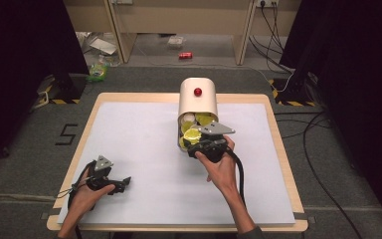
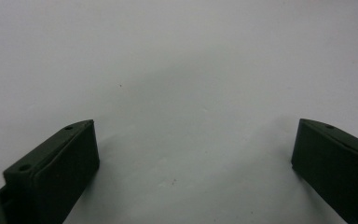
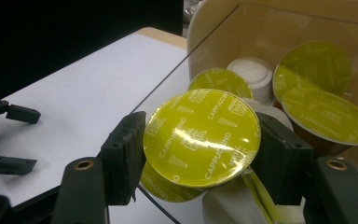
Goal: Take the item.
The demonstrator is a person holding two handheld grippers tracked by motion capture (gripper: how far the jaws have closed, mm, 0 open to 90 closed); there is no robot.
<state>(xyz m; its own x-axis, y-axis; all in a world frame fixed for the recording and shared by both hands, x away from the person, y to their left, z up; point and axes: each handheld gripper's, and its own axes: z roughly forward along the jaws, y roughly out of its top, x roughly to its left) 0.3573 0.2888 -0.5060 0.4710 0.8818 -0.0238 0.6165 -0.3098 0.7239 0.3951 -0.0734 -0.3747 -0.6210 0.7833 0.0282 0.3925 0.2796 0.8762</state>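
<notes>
Right gripper [image 3: 200, 154] fingers clamped on a yellow-lidded coffee capsule [image 3: 201, 137] at the mouth of the cream container [image 1: 198, 99] lying on the bench [image 1: 144, 149]; left gripper [image 1: 110, 181] fingers apart, resting near the bench's left edge.

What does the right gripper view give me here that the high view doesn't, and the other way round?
Right gripper view: the held capsule's yellow lid reads CAPPUCCINO, both pads pressed on its rim. High view: the container's cream top with a red knob, and the floor beyond the table. Both: right gripper shut on a capsule at the container's mouth, left gripper open, apart.
</notes>
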